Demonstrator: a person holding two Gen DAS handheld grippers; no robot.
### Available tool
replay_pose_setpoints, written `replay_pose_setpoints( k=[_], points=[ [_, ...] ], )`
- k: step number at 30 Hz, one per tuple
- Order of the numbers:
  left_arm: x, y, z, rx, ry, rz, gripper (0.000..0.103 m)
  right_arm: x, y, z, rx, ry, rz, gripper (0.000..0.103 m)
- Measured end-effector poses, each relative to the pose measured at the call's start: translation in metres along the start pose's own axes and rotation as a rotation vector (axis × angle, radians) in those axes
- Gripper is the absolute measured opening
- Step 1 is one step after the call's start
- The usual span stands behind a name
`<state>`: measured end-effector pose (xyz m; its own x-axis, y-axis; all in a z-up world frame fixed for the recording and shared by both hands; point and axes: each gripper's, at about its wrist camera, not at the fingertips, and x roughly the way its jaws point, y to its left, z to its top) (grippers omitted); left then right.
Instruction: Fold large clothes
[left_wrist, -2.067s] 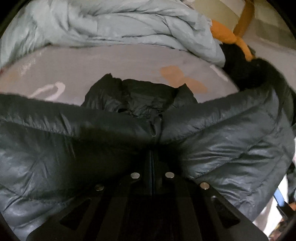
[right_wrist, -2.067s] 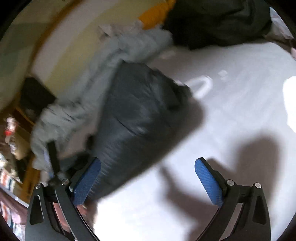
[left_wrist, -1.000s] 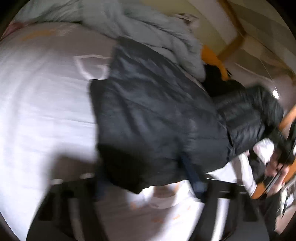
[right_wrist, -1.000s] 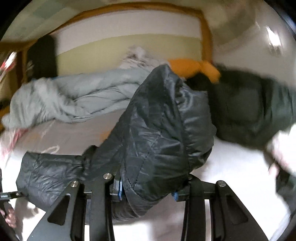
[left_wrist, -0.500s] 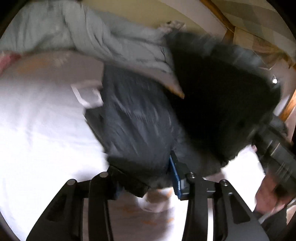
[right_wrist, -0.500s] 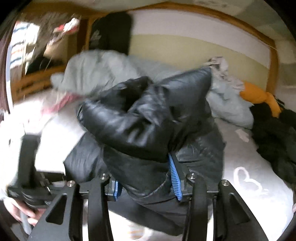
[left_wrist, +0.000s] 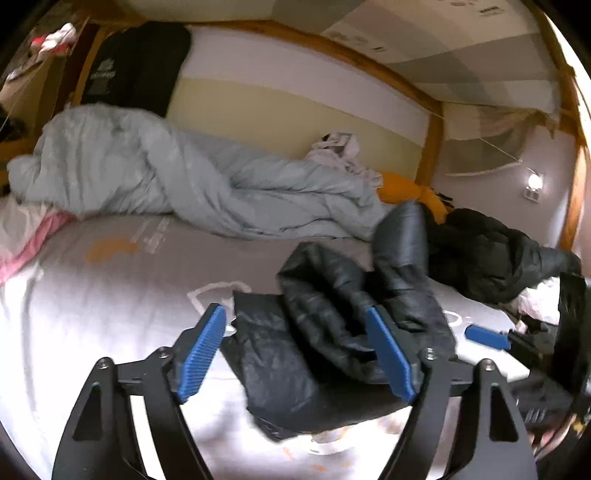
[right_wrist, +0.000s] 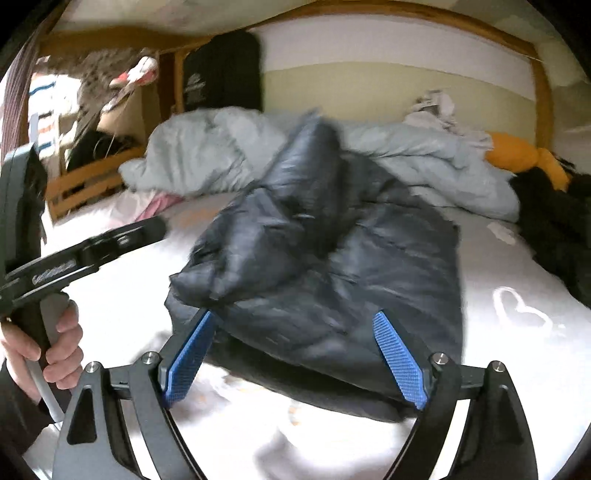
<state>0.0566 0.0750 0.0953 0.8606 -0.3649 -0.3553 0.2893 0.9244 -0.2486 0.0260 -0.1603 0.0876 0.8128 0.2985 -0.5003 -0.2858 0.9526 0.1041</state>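
The dark jacket (left_wrist: 332, 347) lies in a crumpled heap on the bed (left_wrist: 103, 295), near its front edge, 1 sleeve sticking up toward the pale blue duvet (left_wrist: 192, 184) bunched along the wall side.

The left gripper (left_wrist: 295, 354) hovers just in front of the jacket, its jaws opening — the blue pads (left_wrist: 201, 354) stand wide, not pressing on the fabric that shows between them.

The right gripper (right_wrist: 295, 354) sits at the jacket's near edge, jaws likewise opening, pads spread to either side of the heap and clear of it.

From the right wrist view, a hand (right_wrist: 48, 343) left of the jacket grips the handle of the other gripper.

Past the jacket, at the bed's far right, lie an orange cloth (left_wrist: 410, 192) and another black garment (left_wrist: 495, 251). A white heart (right_wrist: 524, 310) marks the sheet just right of the jacket.
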Motion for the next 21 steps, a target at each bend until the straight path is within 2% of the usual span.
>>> replay_pose_setpoints(
  k=[2, 3, 4, 5, 7, 8, 9, 13, 14, 15, 16, 17, 18, 21],
  points=[
    [-0.006, -0.010, 0.005, 0.013, -0.017, -0.030, 0.094, -0.014, -0.020, 0.005, 0.034, -0.035, -0.026, 0.089],
    [-0.008, -0.016, 0.008, 0.019, -0.025, -0.051, 0.096, -0.020, -0.031, 0.007, 0.049, -0.058, -0.058, 0.090],
    [-0.006, -0.024, 0.013, 0.028, -0.021, -0.073, 0.098, -0.023, -0.041, 0.009, 0.063, -0.078, -0.116, 0.091],
    [-0.002, -0.032, 0.018, 0.040, -0.010, -0.082, 0.098, -0.024, -0.053, 0.010, 0.077, -0.087, -0.213, 0.091],
    [0.012, -0.050, 0.028, 0.064, 0.019, -0.097, 0.098, -0.016, -0.069, 0.014, 0.079, -0.045, -0.391, 0.091],
    [0.022, -0.059, 0.034, 0.071, 0.033, -0.108, 0.098, -0.007, -0.077, 0.017, 0.073, -0.012, -0.454, 0.092],
    [0.034, -0.067, 0.039, 0.075, 0.053, -0.102, 0.098, 0.000, -0.084, 0.020, 0.070, 0.008, -0.473, 0.091],
    [0.081, -0.079, 0.050, 0.048, 0.131, -0.014, 0.098, 0.022, -0.100, 0.019, 0.085, 0.066, -0.440, 0.091],
    [0.089, -0.078, 0.050, 0.040, 0.147, 0.008, 0.091, 0.028, -0.101, 0.018, 0.091, 0.085, -0.412, 0.091],
    [0.097, -0.075, 0.049, 0.036, 0.163, 0.055, 0.085, 0.033, -0.100, 0.016, 0.094, 0.097, -0.387, 0.091],
    [0.102, -0.072, 0.046, 0.047, 0.184, 0.121, 0.074, 0.037, -0.097, 0.015, 0.093, 0.099, -0.376, 0.091],
    [0.108, -0.067, 0.042, 0.065, 0.208, 0.197, 0.072, 0.038, -0.094, 0.014, 0.087, 0.095, -0.369, 0.092],
    [0.110, -0.061, 0.038, 0.070, 0.220, 0.236, 0.072, 0.038, -0.090, 0.014, 0.075, 0.087, -0.364, 0.091],
    [0.111, -0.036, 0.020, 0.067, 0.250, 0.308, 0.073, 0.040, -0.083, 0.014, 0.065, 0.073, -0.344, 0.091]
  ],
)
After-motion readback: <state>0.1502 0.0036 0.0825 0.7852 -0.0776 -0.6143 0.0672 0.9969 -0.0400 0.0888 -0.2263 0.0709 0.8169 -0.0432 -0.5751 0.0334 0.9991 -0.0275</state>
